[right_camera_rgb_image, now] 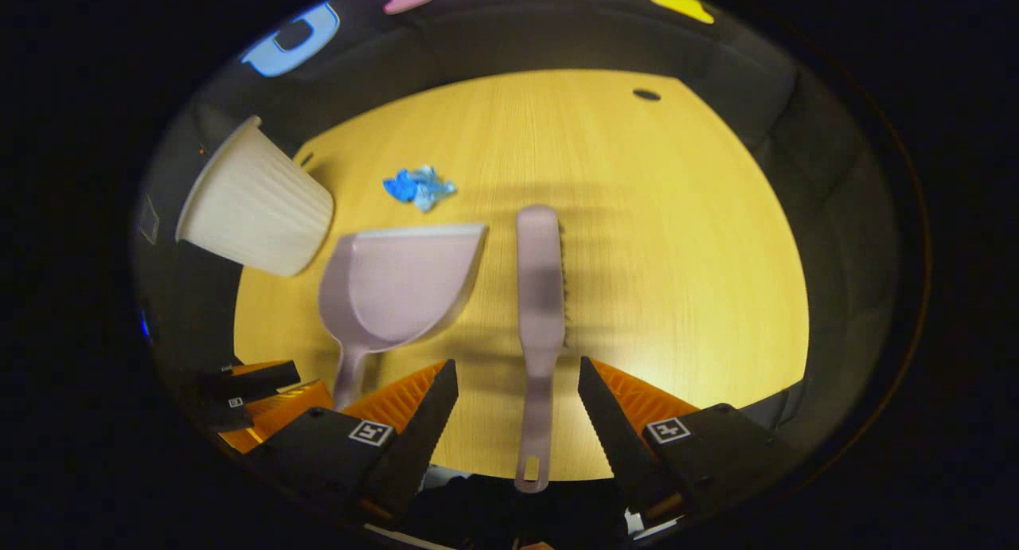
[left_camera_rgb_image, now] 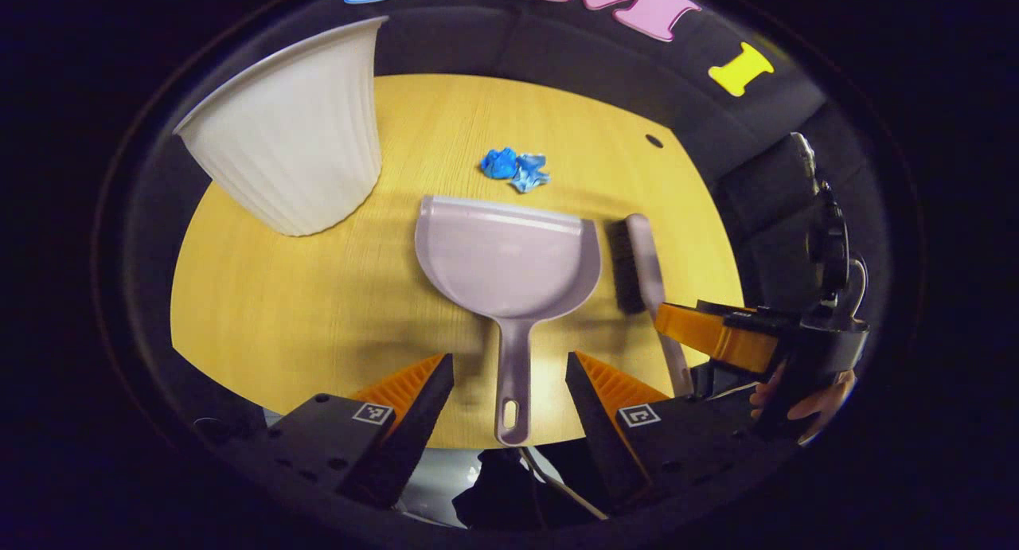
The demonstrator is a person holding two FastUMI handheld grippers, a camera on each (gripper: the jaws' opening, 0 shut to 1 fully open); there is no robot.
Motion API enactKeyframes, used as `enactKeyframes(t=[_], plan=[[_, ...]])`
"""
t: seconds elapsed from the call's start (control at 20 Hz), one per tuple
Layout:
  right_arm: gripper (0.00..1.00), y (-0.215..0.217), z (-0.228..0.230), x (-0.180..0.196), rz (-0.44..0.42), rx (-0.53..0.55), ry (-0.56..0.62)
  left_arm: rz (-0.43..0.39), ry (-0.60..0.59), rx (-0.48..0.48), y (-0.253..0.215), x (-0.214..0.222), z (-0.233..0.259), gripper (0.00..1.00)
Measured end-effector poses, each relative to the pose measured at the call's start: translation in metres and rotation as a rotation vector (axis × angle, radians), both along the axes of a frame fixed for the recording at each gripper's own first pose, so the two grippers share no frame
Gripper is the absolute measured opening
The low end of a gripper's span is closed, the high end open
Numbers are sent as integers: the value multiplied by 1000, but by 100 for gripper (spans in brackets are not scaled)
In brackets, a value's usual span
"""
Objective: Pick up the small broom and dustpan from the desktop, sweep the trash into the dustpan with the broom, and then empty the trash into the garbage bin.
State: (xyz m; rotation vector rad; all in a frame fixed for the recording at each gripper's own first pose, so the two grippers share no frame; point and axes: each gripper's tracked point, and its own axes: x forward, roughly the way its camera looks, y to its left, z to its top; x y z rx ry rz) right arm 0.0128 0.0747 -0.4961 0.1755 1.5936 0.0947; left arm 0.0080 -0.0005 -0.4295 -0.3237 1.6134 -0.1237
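Dustpan [left_camera_rgb_image: 509, 255]: mid tabletop [left_camera_rgb_image: 279, 311], handle over the near edge.
Broom [right_camera_rgb_image: 541, 295]: just right of dustpan, handle over the near edge.
Trash [left_camera_rgb_image: 513, 168]: behind dustpan.
Bin [left_camera_rgb_image: 290, 136]: far-left corner.

A pale lilac dustpan [left_camera_rgb_image: 509, 259] lies flat, handle toward 6 o'clock; the matching broom [left_camera_rgb_image: 641, 263] lies beside it at 3. Crumpled blue trash [left_camera_rgb_image: 513, 168] sits at 12, the white ribbed bin [left_camera_rgb_image: 290, 136] at 10.

1. A yellow wood-grain desk [left_camera_rgb_image: 318, 311] with a rounded edge.
2. A small dark hole [right_camera_rgb_image: 646, 95] near the desk's far edge.
3. Black cloth wall [left_camera_rgb_image: 493, 48] behind; dim light, soft shadows.
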Motion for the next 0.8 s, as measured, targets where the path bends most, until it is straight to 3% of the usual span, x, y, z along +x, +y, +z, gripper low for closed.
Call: enactKeyframes(t=[0.15,0.25,0.3,0.35,0.4,0.45,0.5,0.8], plan=[[99,2,-26,2,42,-35,131,-64,111,52,1,11,3,85],[99,-2,-35,-7,77,-67,186,-50,183,34,-6,11,-6,86],[91,-2,-43,-12,83,-81,218,-48,215,45,-6,10,-12,86],[91,-1,-48,-13,83,-81,243,-48,246,48,-7,9,-16,86],[99,-1,-52,-16,87,-89,264,-49,270,49,-8,8,-18,86],[91,-3,-52,-12,83,-102,258,-50,288,55,-10,4,-20,86],[97,-1,-55,-13,74,-106,270,-56,303,59,-8,2,-24,86],[98,-2,-52,-17,113,-116,284,-190,345,127,-8,8,-31,78]])
